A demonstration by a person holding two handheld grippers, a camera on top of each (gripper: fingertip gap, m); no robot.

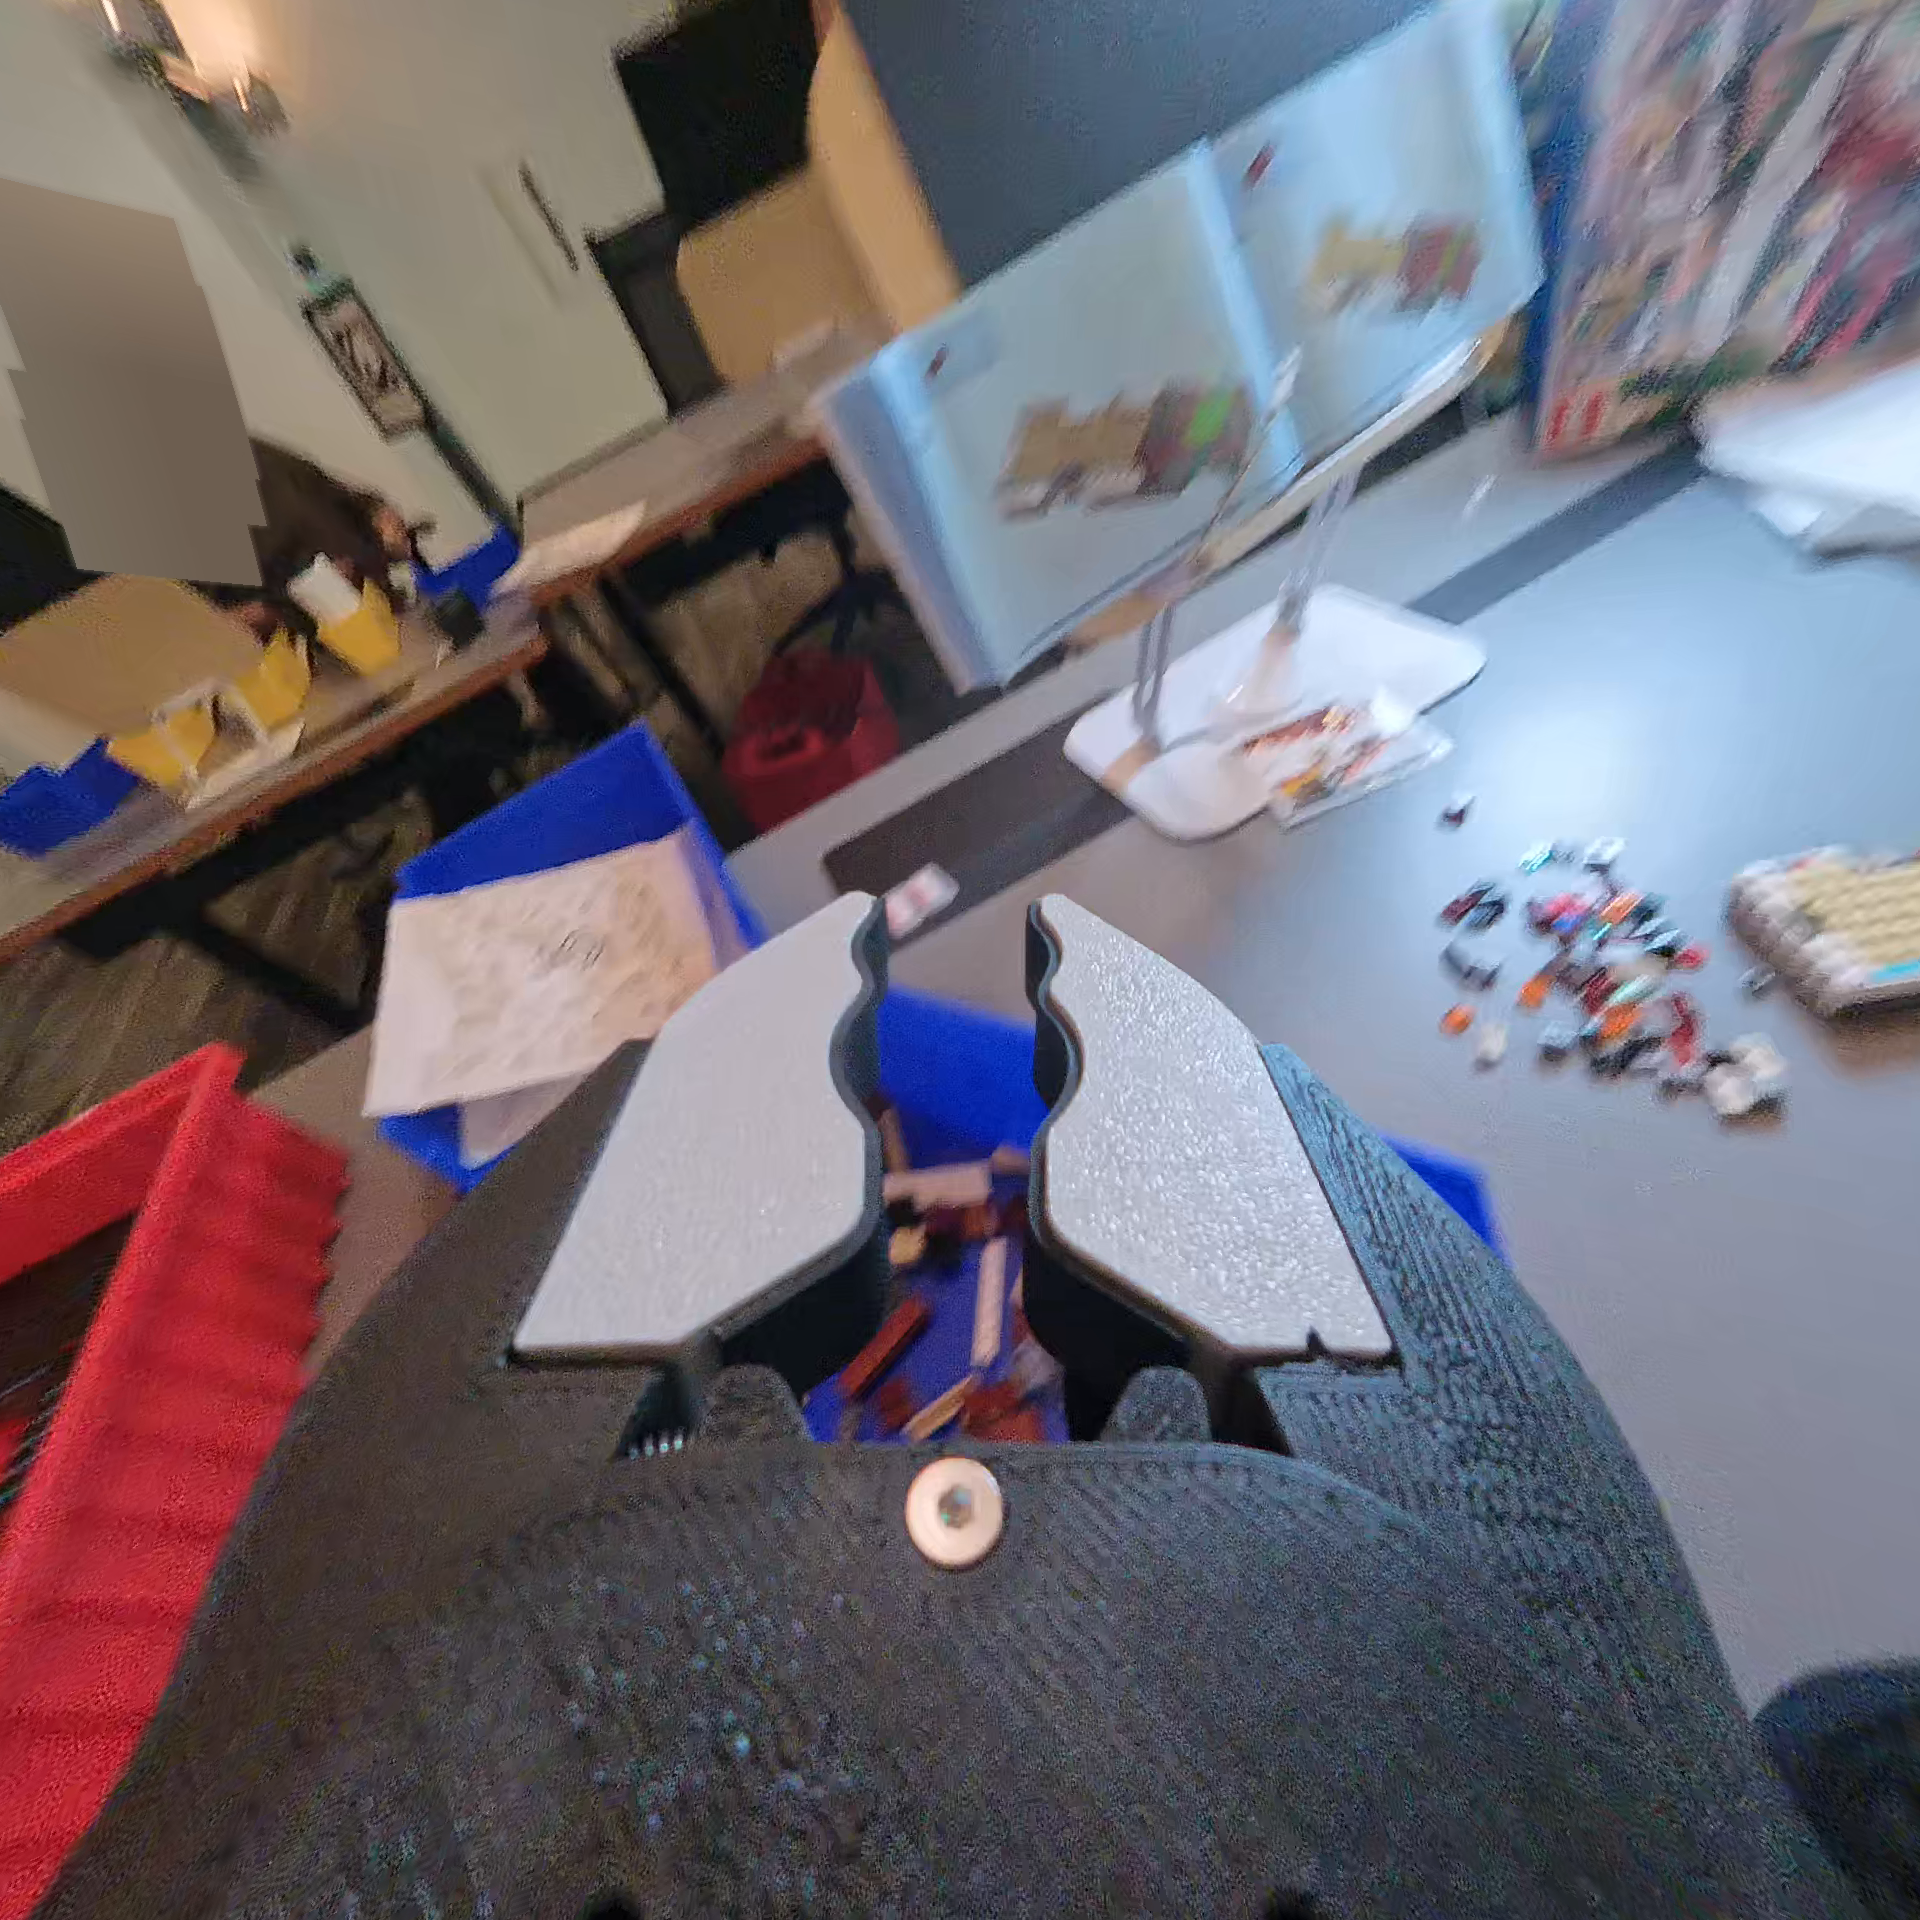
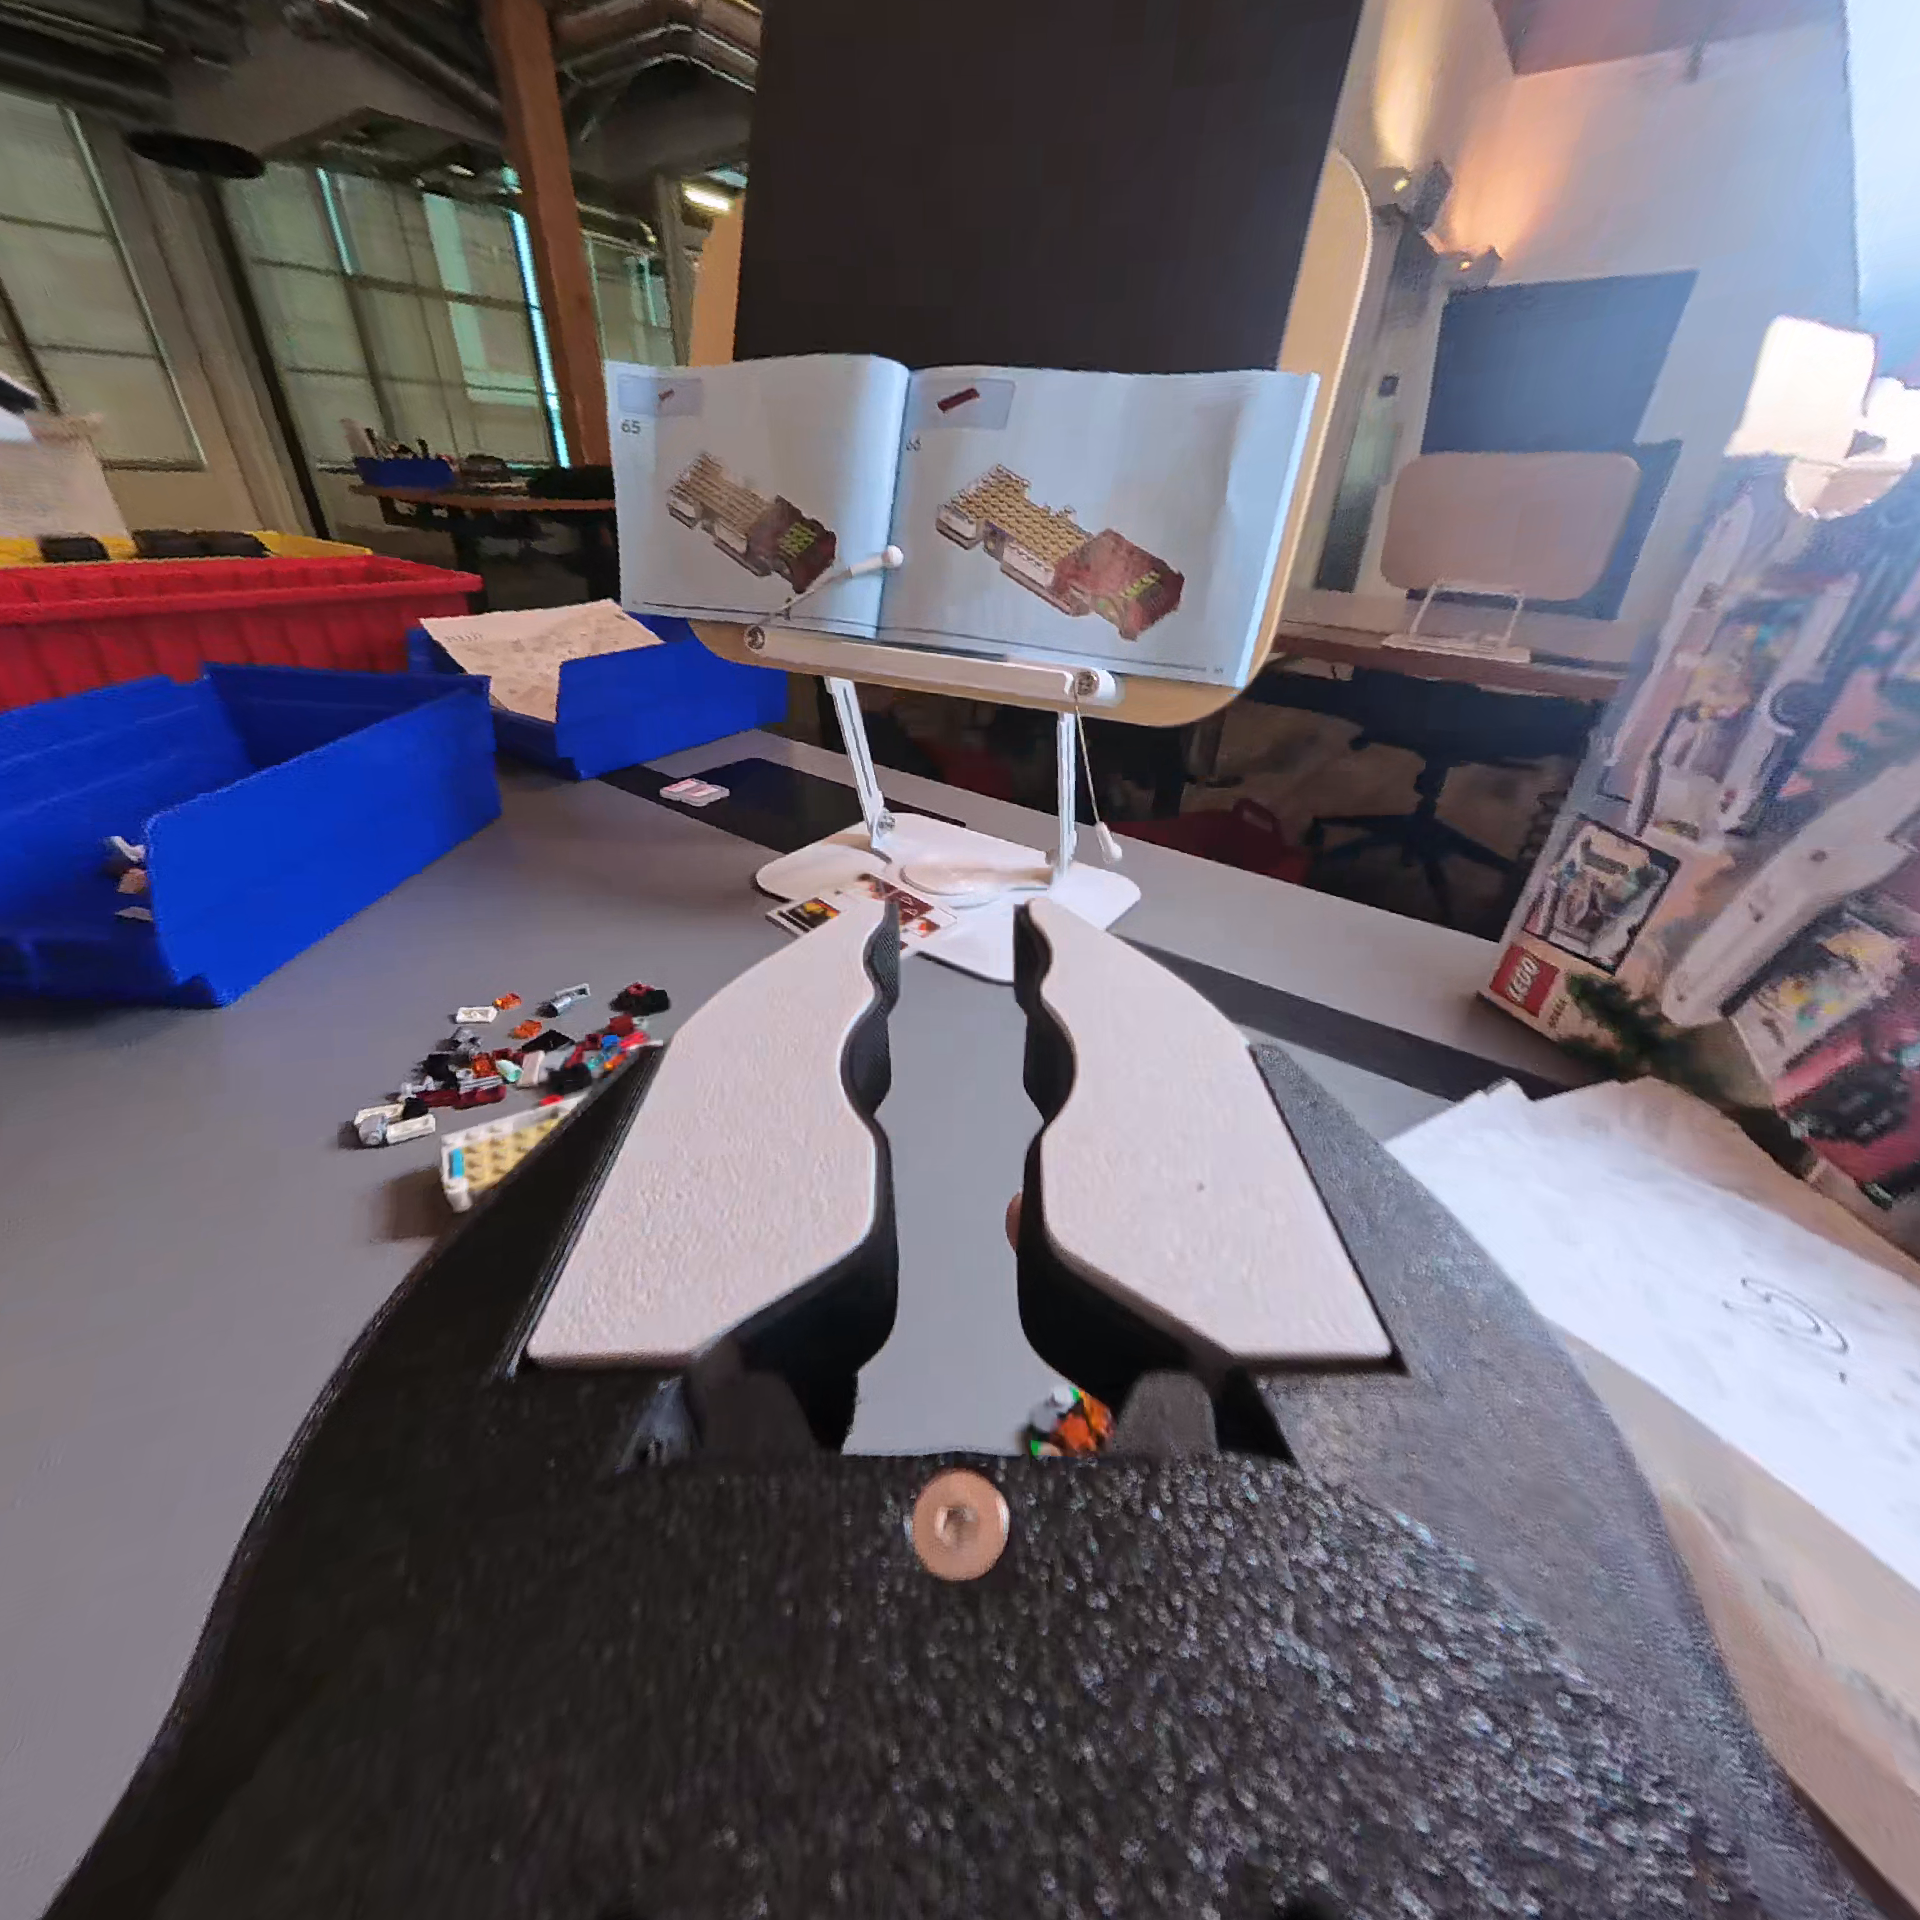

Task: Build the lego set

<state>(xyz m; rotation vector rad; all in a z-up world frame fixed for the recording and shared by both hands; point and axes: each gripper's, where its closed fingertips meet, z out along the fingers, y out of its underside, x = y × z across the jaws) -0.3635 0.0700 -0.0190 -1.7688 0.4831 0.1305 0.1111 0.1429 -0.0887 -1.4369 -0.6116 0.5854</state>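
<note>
Left gripper (image 1: pixel 956 920): jaws apart with nothing between the pads; it hovers over a blue bin (image 1: pixel 935 1049) of loose bricks (image 1: pixel 951 1195), touching none of them.
Right gripper (image 2: pixel 956 930): jaws apart, grasp bare; only grey table (image 2: pixel 260 1299) shows through the gap; a small orange-and-green piece (image 2: pixel 1070 1423) lies below, near the finger roots.
Left of right gripper: a scatter of small bricks (image 2: pixel 520 1060) and a tan studded plate (image 2: pixel 499 1148), just beside the left finger; farther left, blue bins (image 2: pixel 312 810) and a red bin (image 2: pixel 208 613).
Ahead of right gripper: an open booklet (image 2: pixel 956 509) on a white stand (image 2: pixel 935 873), with sticker sheets (image 2: pixel 852 904) at the stand's foot.
Right of right gripper: white paper (image 2: pixel 1662 1247) and a printed toy box (image 2: pixel 1714 831).
Writing: the booklet has page numbers and build drawings; the box bears a red brand logo; the paper carries a handwritten mark.
Only in left view: bricks inside the bin, a second bin holding printed sheets (image 1: pixel 520 966), a person at a far table, much motion blur.
Only in right view: windows, sharp booklet pages, the orange-and-green piece.
</note>
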